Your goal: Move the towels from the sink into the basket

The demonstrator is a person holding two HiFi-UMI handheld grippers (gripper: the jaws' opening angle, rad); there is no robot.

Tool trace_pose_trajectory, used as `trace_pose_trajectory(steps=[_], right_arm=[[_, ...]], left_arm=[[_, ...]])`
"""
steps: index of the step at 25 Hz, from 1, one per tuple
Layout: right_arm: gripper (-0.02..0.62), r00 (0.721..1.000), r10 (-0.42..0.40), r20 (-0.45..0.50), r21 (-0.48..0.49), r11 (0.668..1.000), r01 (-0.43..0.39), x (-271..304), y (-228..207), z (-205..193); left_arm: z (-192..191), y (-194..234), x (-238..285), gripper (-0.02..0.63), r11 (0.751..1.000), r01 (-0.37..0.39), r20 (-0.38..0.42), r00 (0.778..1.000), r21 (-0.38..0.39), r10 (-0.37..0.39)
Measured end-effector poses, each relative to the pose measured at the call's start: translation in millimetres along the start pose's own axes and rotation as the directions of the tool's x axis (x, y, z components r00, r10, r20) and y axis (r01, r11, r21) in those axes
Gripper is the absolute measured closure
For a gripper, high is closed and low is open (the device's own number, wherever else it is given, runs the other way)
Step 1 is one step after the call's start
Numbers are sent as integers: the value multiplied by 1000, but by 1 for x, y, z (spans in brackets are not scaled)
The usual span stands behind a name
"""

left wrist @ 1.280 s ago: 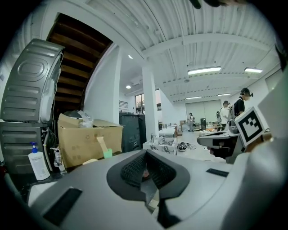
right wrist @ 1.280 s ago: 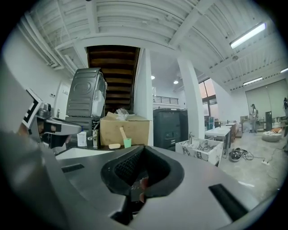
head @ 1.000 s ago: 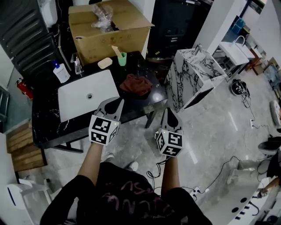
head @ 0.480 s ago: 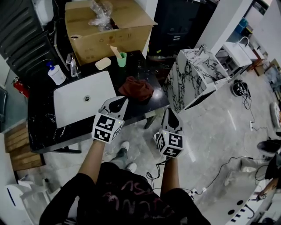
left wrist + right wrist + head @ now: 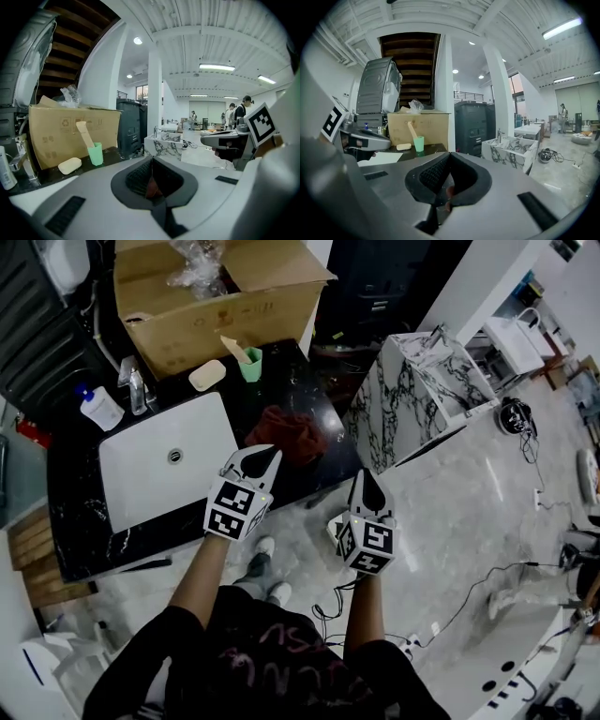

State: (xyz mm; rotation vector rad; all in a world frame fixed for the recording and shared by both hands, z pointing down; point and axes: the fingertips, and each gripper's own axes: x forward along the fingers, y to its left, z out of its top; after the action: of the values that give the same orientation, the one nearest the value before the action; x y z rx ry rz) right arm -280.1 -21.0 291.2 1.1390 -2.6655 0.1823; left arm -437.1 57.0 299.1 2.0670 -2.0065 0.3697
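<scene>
On the black marble surface (image 5: 80,512) a dark red towel (image 5: 291,432) lies just right of the white rectangular sink (image 5: 159,474), a brown cardboard box (image 5: 206,310) holding clear plastic wrap (image 5: 192,259) stands behind the sink, and the left hand-held gripper (image 5: 265,454) and the right hand-held gripper (image 5: 366,474) are both closed and empty.

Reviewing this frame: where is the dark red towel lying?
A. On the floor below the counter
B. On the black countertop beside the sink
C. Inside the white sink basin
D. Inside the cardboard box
B: in the head view the dark red towel lies crumpled on the black countertop, just beside the white sink, whose basin shows only its drain.
</scene>
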Motion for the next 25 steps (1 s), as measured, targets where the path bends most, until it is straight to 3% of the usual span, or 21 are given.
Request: trace_pose_trajectory(steps=[5,8,14,25], right_arm=[[580,1000,-3,-24,8,1000,3,14,-5,-9],[580,999,-8,-39,13,1000,9,21,-10,-15],[580,997,-26,-68,13,1000,27,34,-22,-25],[580,991,-65,-114,35,997,69,56,-37,-36]], left_arm=[[-8,-3,25,578,999,43,-43,998,0,-43],[-17,-3,41,478,998,67,-78,995,-4,-67],[-43,-4,73,378,994,111,-168,979,-8,-111],[-77,-3,115,345,983,179,-291,939,-39,-182]])
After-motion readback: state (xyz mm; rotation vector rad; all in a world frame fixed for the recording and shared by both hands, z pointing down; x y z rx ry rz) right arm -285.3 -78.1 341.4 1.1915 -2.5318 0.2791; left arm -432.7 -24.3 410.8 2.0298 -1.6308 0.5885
